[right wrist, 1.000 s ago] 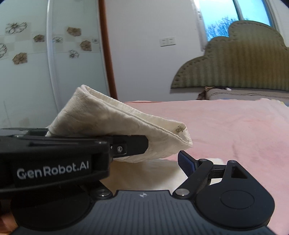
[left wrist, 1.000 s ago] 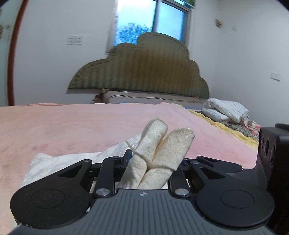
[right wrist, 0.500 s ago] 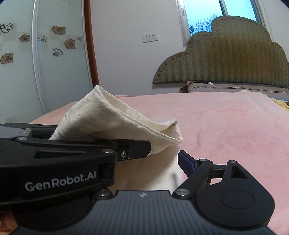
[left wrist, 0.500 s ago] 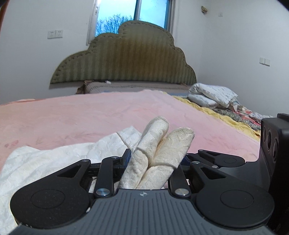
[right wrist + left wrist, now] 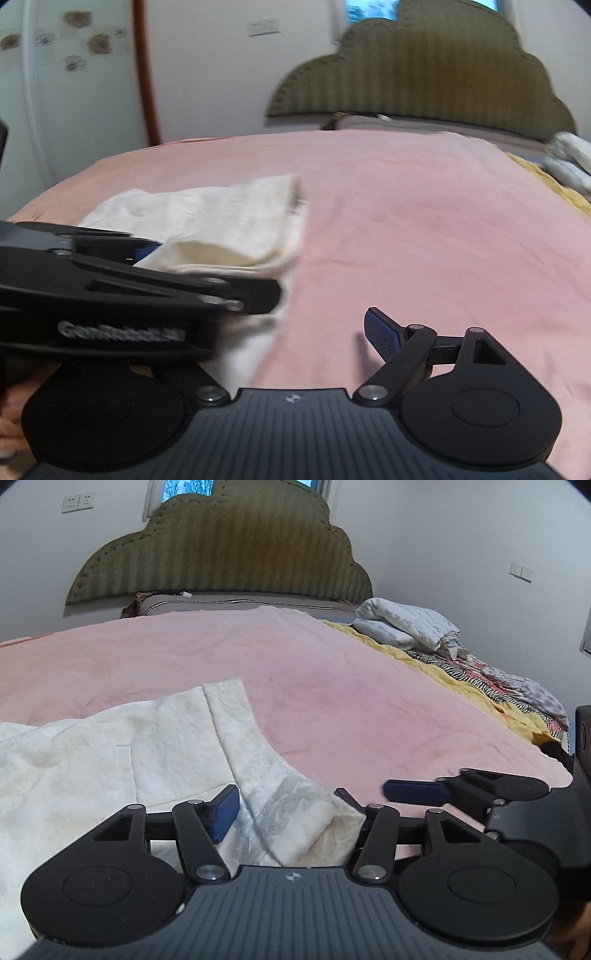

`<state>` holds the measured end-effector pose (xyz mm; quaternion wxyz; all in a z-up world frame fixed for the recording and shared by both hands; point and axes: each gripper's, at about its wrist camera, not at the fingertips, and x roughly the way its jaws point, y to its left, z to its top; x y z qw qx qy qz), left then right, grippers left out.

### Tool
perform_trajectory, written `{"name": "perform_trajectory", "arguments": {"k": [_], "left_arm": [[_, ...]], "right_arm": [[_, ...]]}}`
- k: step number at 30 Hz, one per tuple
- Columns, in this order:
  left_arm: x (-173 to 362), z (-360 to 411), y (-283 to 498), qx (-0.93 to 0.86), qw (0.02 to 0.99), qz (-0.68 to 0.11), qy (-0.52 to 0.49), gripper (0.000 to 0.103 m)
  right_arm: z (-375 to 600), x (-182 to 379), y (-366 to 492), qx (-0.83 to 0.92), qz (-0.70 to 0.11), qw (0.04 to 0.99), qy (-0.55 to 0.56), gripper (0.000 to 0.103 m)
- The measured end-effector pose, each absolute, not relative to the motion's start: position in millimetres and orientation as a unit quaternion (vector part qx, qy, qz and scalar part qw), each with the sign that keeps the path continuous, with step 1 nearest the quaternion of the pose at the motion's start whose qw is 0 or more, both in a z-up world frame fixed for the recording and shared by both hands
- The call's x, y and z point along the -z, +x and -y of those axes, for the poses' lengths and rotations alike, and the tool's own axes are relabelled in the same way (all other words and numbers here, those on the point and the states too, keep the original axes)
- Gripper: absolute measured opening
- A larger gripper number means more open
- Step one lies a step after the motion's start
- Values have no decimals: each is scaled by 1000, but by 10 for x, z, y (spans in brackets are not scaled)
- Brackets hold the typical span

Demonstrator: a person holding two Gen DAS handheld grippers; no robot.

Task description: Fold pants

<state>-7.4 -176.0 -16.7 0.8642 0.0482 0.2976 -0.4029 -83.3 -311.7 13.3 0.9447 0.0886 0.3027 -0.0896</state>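
Left wrist view shows your left gripper (image 5: 291, 805) with its jaws just opened; the cream pants (image 5: 155, 746) lie slack between the blue pads, and the pads no longer press on the cloth. The pants rest on the pink blanket (image 5: 332, 686), on its near side, far from the green headboard (image 5: 221, 550), with one band-like edge running away toward that headboard.

In the right wrist view your right gripper (image 5: 332, 321) stands wide apart and grips nothing; only its right pad shows clearly, over bare blanket just beside the pants (image 5: 221, 221). The other gripper crosses in front of its left side.

My reading is that the fold has just been laid down. The risk now is in pulling back: a corner of cloth lies up against your left gripper's linkage, so a fast or low withdrawal could drag it along and undo the fold. The two grippers sit close together, so they could knock.
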Motion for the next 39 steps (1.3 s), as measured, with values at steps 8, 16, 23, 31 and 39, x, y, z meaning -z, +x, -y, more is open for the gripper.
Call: {"name": "perform_trajectory", "arguments": {"k": [8, 16, 23, 31, 39], "left_arm": [[-183, 1144, 42, 443, 837, -316, -65, 65], [-182, 386, 327, 249, 930, -269, 5, 69], [196, 456, 325, 255, 914, -309, 71, 69], [275, 546, 225, 241, 921, -289, 98, 81], [328, 558, 163, 218, 932, -270, 107, 92]], "right_arm": [[3227, -326, -1052, 212, -274, 937, 50, 89], [2600, -577, -717, 94, -216, 972, 23, 89], [2239, -173, -346, 87, -309, 945, -59, 89], [2077, -255, -474, 65, -280, 957, -38, 92], [2105, -124, -492, 39, -288, 957, 6, 100]]}}
